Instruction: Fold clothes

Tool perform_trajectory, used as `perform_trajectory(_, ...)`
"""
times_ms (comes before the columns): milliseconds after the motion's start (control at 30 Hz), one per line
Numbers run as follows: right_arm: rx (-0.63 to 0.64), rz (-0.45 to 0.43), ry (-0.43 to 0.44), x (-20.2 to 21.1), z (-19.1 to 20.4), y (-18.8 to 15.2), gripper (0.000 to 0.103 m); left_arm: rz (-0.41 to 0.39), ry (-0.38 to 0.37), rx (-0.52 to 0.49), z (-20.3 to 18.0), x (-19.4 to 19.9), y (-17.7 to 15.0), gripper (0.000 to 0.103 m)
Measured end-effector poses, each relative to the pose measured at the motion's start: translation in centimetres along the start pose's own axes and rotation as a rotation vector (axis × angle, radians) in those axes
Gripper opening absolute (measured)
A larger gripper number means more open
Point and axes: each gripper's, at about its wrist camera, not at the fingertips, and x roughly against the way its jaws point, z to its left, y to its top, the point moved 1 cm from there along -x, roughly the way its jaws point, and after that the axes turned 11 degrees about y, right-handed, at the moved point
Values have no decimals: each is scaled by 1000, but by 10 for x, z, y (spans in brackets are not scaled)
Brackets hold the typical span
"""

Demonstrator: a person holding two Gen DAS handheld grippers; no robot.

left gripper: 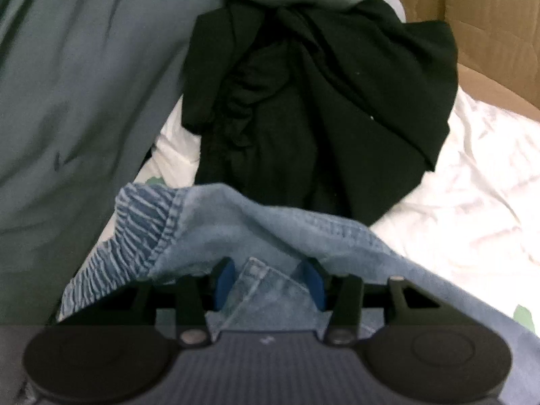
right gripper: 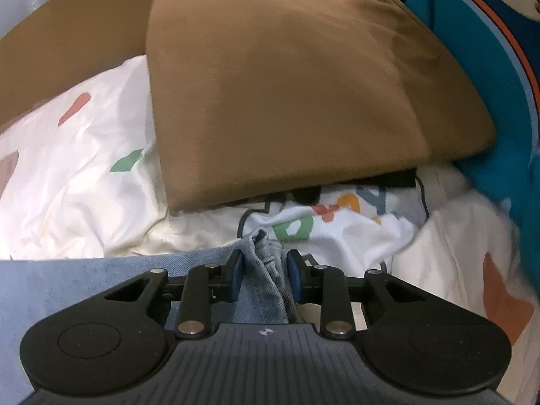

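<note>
Light blue jeans [left gripper: 236, 216] with an elastic waistband [left gripper: 135, 236] lie bunched on the white bed sheet [left gripper: 472, 185]. My left gripper [left gripper: 270, 283] stands open over them; a flat denim flap lies between its blue pads [left gripper: 224, 283], which stand apart from it. In the right wrist view, my right gripper [right gripper: 265, 276] is shut on a gathered fold of the jeans [right gripper: 266, 263], with the pads [right gripper: 293, 276] pressed against both sides. More denim [right gripper: 101, 270] spreads to the left below it.
A crumpled black garment [left gripper: 320, 101] lies just beyond the jeans, grey-blue cloth [left gripper: 67, 101] to its left, a cardboard box [left gripper: 489, 17] at the back. A folded brown garment [right gripper: 303, 84] rests ahead of the right gripper, over a white printed shirt [right gripper: 337, 226]. Teal fabric [right gripper: 489, 67] rises on the right.
</note>
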Motion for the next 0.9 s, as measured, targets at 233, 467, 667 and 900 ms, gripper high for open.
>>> perform_trajectory(233,-44,18,-24,-4,-3,9,29,14,9,-51,-4,-8,17,51)
perform_trajectory(467,-25,-25,-8,19,5,27,23,-5,25,-87,-7,-8,31,45)
perform_trajectory(667,-1,10,172,34,36,24,25,-72,30,-153,-2,26,25,39)
perform_trajectory(900,126,102,346,22,96,4,24,-147,-149,-279,-15,88,-6,40)
